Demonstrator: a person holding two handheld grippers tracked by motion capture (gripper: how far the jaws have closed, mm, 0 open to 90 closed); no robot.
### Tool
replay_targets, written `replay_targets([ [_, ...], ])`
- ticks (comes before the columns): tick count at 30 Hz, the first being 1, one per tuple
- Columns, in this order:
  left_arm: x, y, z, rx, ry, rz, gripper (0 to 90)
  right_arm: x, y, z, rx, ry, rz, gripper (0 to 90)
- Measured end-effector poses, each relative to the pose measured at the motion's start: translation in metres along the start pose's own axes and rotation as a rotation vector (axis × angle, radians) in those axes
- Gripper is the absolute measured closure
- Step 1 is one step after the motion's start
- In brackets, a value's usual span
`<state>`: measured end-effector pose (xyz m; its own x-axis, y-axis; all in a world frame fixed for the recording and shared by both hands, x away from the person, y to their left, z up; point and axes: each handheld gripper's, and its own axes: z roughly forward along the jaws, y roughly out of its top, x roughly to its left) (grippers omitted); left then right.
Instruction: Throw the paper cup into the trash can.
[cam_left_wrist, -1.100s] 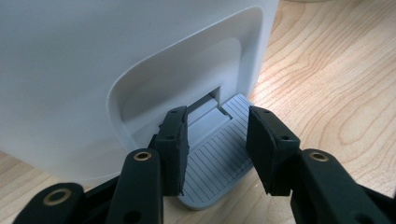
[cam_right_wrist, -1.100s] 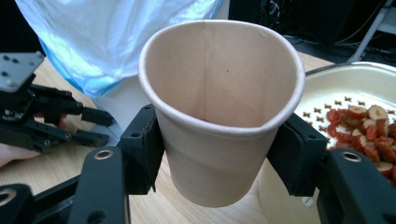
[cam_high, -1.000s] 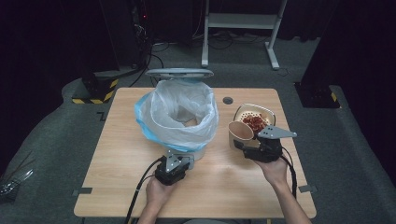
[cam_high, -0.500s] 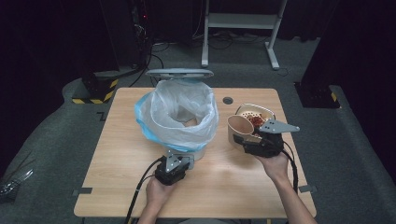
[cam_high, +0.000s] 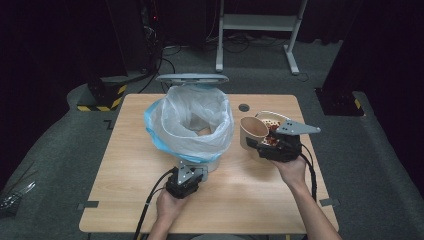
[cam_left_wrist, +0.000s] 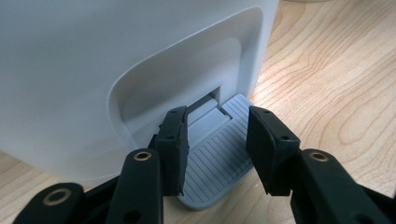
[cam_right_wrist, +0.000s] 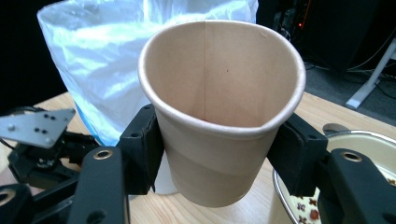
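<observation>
We see the right tool (cam_right_wrist: 219, 154) clamped on a brown paper cup (cam_right_wrist: 219, 107), its pads pressing the wall hard enough to flatten the rim into an oval; the cup's inside looks bare, though its bottom is hidden. From above, the same cup (cam_high: 252, 131) hangs tilted just over the surface (cam_high: 130, 165), between the white pedal bin (cam_high: 192, 125) and a patterned bowl (cam_high: 267, 117) — the bowl is mostly covered by the tool's grey plate. The left tool (cam_left_wrist: 217, 140) sits low at the bin's base, its jaws partly open on either side of the ridged grey pedal (cam_left_wrist: 217, 163); we cannot tell whether the pads touch it. The high view shows something tan inside the bin's plastic liner (cam_high: 175, 112), too dim to make out. No writing is legible anywhere.
</observation>
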<state>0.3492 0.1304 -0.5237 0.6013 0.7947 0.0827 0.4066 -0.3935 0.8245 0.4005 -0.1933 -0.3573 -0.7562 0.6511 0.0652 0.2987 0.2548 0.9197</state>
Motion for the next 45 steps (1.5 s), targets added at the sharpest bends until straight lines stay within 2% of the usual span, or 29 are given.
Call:
replay_targets([
  [17,0.000,0.000,0.000,-0.001,0.000,-0.001,58.7,0.001,0.030,0.000,-0.016,0.026,-0.020,41.1],
  [20,0.000,0.000,0.000,0.000,0.000,-0.001,58.7,0.003,0.034,0.002,-0.017,0.010,-0.025,41.3],
  [24,0.000,0.000,0.000,-0.001,0.000,-0.001,58.7,0.005,0.042,0.004,-0.027,0.015,-0.042,41.4],
  [36,0.001,0.000,0.000,-0.001,0.006,0.006,58.8,0.001,0.063,0.008,-0.043,0.041,-0.010,41.4],
  [45,0.001,0.000,0.000,-0.002,0.003,0.003,58.8,0.006,0.075,0.014,-0.055,0.043,-0.020,41.2],
])
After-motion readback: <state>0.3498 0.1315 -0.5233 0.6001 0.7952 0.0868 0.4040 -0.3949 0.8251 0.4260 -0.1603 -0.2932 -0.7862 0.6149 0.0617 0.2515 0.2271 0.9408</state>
